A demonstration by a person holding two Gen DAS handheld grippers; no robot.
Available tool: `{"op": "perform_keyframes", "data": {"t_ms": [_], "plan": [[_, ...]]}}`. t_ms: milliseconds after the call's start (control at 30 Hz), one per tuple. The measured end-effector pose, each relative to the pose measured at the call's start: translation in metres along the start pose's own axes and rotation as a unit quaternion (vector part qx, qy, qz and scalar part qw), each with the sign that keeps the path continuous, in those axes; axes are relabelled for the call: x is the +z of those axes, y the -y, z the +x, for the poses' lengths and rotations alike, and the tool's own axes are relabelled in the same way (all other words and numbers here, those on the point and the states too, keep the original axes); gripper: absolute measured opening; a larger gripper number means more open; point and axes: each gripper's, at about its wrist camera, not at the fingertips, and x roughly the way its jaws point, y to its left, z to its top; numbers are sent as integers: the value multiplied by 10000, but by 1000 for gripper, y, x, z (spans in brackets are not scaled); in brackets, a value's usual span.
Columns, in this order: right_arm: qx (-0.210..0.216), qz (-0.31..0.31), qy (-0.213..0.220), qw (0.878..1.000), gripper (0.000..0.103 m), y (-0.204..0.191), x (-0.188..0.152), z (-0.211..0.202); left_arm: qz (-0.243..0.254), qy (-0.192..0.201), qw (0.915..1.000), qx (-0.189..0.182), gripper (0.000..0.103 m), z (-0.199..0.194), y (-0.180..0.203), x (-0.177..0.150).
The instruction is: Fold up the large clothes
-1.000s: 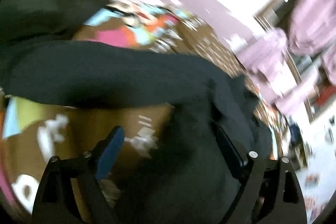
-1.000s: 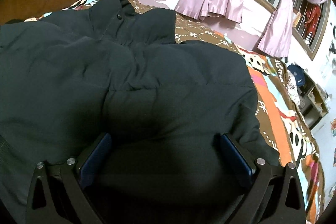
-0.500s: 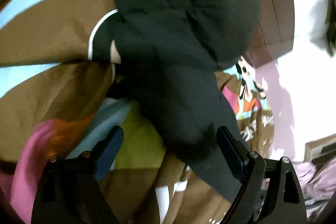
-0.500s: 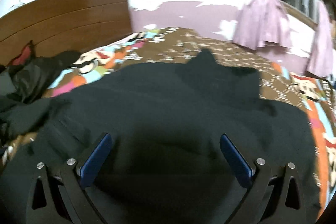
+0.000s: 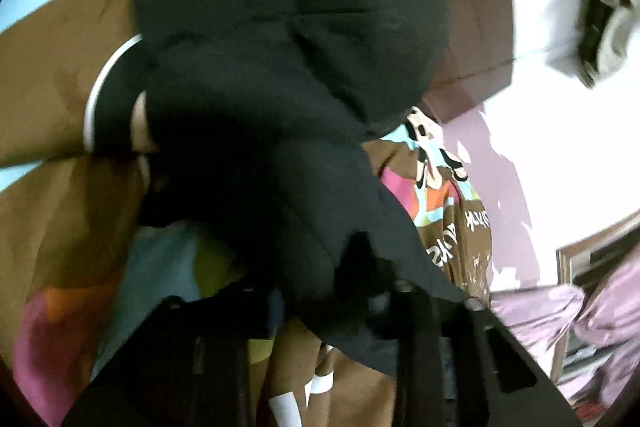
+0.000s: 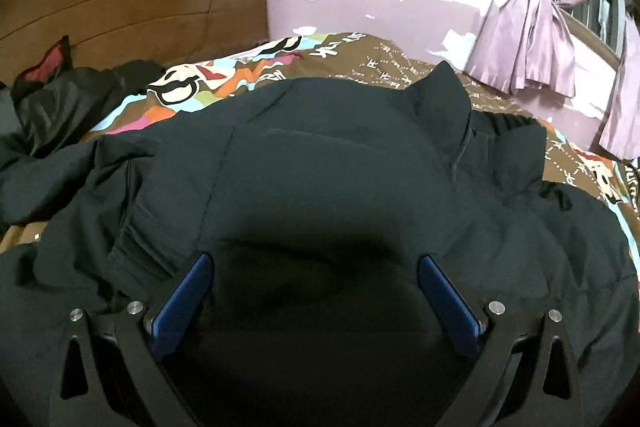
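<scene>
— How far along is the folding?

— Barely begun, I'd say. The black padded jacket [image 6: 340, 187] lies spread on the bed [image 6: 360, 67], collar toward one o'clock in the right wrist view, its long axis running from there back to seven o'clock.

— And the tongs?

— The left tongs [image 5: 332, 307] are closing on a jacket sleeve [image 5: 280, 107] that runs up to twelve o'clock. The right tongs [image 6: 316, 291] stand spread over the jacket's body, holding nothing.
</scene>
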Motion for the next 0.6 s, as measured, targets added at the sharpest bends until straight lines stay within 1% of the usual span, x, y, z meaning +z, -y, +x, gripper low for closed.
{"op": "perform_keyframes", "data": {"t_ms": [100, 200, 267, 300, 367, 433, 500, 567, 600], "plan": [[147, 108, -27, 9998, 103, 4, 0, -4, 192, 201, 9995, -117, 8, -12, 5, -2], [366, 331, 111, 9987, 103, 16, 0, -21, 617, 481, 9967, -196, 5, -26, 24, -8], [522, 625, 177, 9965, 103, 31, -2, -35, 1107, 695, 9908, -364, 5, -41, 46, -14], [586, 755, 172, 9953, 103, 39, -3, -40, 1370, 795, 9863, -453, 5, -49, 58, -18], [609, 964, 184, 9933, 103, 54, -5, -51, 1865, 933, 9749, -782, 5, -59, 87, -28], [527, 1186, 227, 9913, 103, 73, -6, -62, 2301, 948, 9617, -1147, 5, -73, 113, -41], [358, 1381, 284, 9894, 103, 90, -7, -72, 2751, 897, 9443, -1565, 5, -86, 141, -57], [134, 1499, 338, 9880, 103, 108, -8, -83, 3177, 787, 9237, -1991, 5, -93, 172, -75], [13, 1551, 371, 9872, 103, 117, -8, -89, 3298, 727, 9162, -2159, 5, -94, 183, -81]]}}
